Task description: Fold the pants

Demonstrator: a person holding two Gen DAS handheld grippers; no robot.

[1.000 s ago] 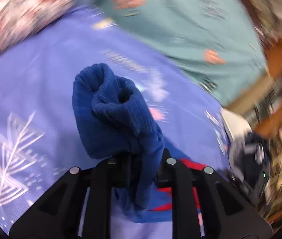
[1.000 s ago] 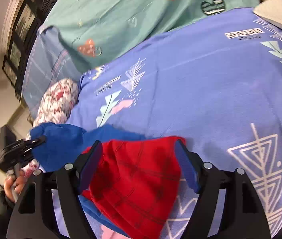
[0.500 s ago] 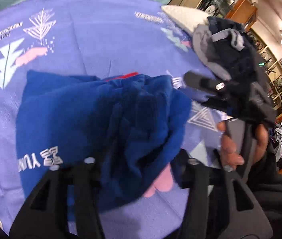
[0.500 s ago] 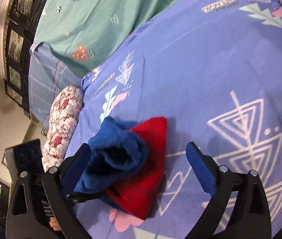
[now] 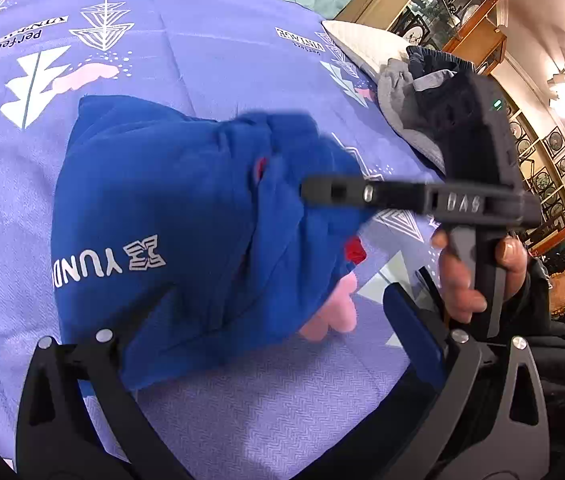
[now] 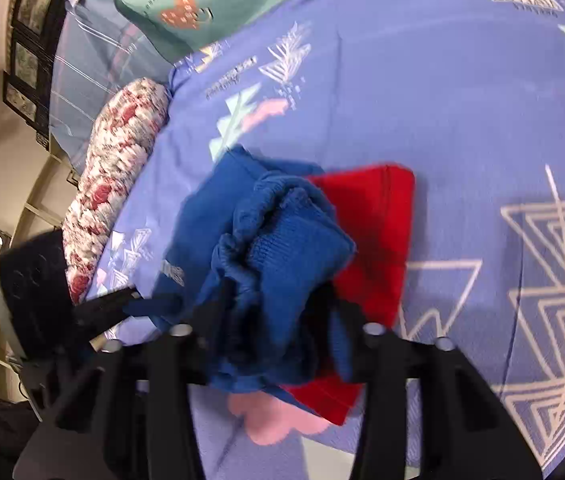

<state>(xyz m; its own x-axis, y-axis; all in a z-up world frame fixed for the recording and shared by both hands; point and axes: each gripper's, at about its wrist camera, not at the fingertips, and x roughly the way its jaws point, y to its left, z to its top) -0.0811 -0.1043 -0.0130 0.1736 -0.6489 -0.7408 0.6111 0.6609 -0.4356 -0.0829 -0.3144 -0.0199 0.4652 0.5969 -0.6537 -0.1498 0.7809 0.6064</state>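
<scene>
Right tongs (image 6: 278, 320) nearer, clamped on the blue pants (image 5: 186, 220), bunched on the bed (image 5: 210, 52).
Left tongs (image 5: 270, 320) gape apart; the bundle's length apparently runs across them.

"YUND" on the pants (image 5: 154, 216), "VINTAGE" and "Perfect" on the bedsheet (image 5: 210, 48), "DAS" on the right tool (image 5: 362, 192)

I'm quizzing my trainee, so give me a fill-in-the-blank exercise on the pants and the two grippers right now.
1. The right gripper is shut on the ribbed ____ cuff.
2. The left gripper stands ____, gripping nothing.
3. The blue pants lie on a ____ bedsheet.
4. The pants' other fabric panel is ____.

Missing words: blue; open; purple; red
</scene>
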